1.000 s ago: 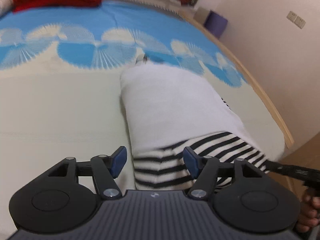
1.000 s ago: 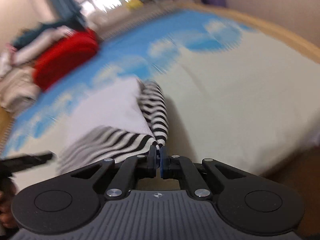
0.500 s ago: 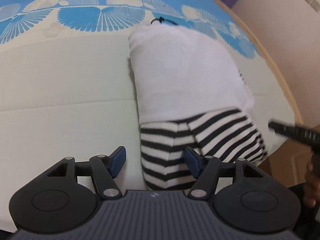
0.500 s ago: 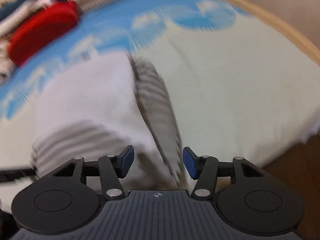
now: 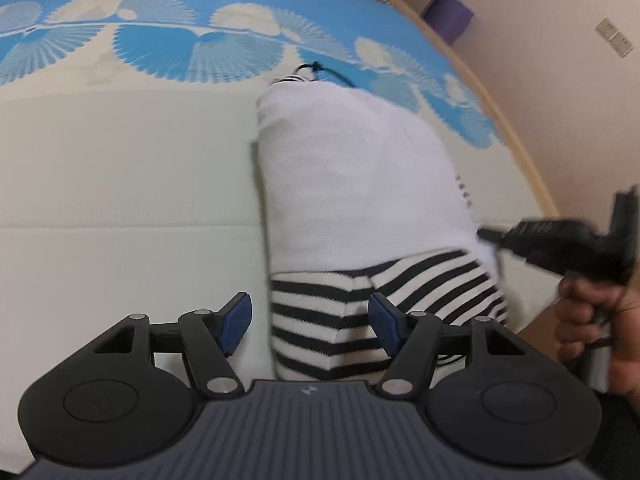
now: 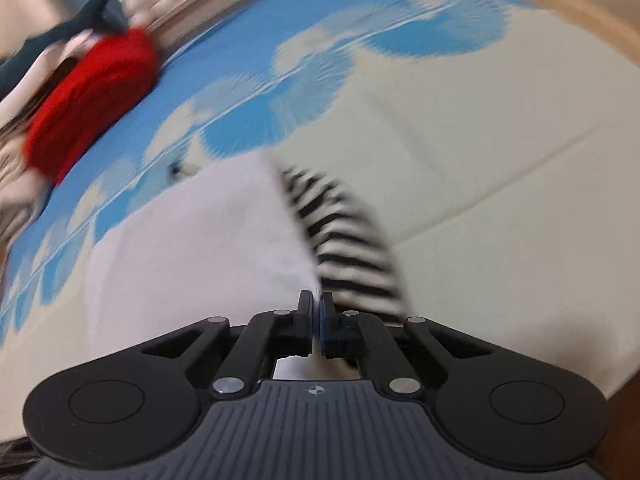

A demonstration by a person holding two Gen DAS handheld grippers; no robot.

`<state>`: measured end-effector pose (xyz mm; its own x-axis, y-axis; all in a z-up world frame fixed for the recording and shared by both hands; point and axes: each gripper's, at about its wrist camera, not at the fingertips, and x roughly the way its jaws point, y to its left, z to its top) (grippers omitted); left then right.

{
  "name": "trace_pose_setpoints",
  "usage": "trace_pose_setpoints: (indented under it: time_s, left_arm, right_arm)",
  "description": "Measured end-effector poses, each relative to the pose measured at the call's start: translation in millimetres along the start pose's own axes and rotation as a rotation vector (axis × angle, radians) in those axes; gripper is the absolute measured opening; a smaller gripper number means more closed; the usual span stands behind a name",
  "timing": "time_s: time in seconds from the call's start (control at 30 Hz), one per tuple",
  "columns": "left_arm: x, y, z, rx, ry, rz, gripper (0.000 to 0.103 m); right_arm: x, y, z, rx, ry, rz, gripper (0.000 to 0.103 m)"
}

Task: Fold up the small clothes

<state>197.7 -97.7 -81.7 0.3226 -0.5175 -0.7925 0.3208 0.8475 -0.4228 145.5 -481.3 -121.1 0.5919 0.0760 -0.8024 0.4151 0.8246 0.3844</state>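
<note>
A small white garment (image 5: 356,184) with black-and-white striped sleeves (image 5: 320,316) lies folded lengthwise on the bed. My left gripper (image 5: 310,322) is open, its blue pads either side of the near striped end, just above it. In the right wrist view, which is blurred, my right gripper (image 6: 316,312) is shut on the garment's (image 6: 208,240) near edge, where the white body meets a striped sleeve (image 6: 352,248). The right gripper also shows in the left wrist view (image 5: 552,248), at the garment's right side.
The bed has a cream sheet (image 5: 120,184) and a blue fan-patterned cover (image 5: 168,12) beyond. A red folded pile (image 6: 96,96) sits at the far left with other clothes. The bed's wooden edge (image 5: 524,152) runs along the right, near a wall.
My right gripper opened half a second ago and has now shut on the garment's near edge. The left gripper stayed open over the striped end, and its view shifted slightly.
</note>
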Motion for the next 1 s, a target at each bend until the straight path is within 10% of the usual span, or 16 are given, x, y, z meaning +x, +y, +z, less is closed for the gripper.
trace_pose_setpoints:
  time_s: [0.07, 0.27, 0.4, 0.57, 0.63, 0.73, 0.9, 1.0]
  left_arm:
    - [9.4, -8.4, -2.8, 0.024, 0.028, -0.012, 0.072]
    - [28.6, -16.6, -10.4, 0.052, 0.073, 0.047, 0.077]
    - [29.2, -17.5, -9.9, 0.063, 0.076, 0.053, 0.077]
    - [22.9, -16.4, -4.5, 0.044, 0.092, 0.074, 0.080]
    - [7.6, -17.4, 8.0, 0.040, 0.054, 0.103, 0.080]
    - [-8.4, -14.2, 37.2, 0.063, 0.008, 0.093, 0.081]
    - [11.1, 13.2, 85.1, 0.028, 0.009, 0.036, 0.085]
    - [41.0, 43.8, 88.5, -0.112, 0.022, -0.044, 0.085]
  right_arm:
    - [12.4, -14.1, -1.0, -0.040, 0.037, -0.257, 0.000]
    - [-27.8, -25.1, 4.1, 0.100, -0.135, -0.086, 0.004]
    - [-39.7, -2.8, -6.9, -0.033, -0.103, 0.134, 0.066]
    - [15.5, 20.5, -41.1, -0.313, 0.200, -0.047, 0.059]
    - [18.2, 12.2, -40.9, -0.251, 0.210, -0.008, 0.024]
    - [12.4, 9.9, -42.5, -0.241, 0.183, 0.023, 0.010]
    - [-0.5, 8.4, -45.0, -0.253, 0.163, 0.024, 0.011]
    - [1.5, 6.6, -43.2, -0.218, 0.170, 0.007, 0.047]
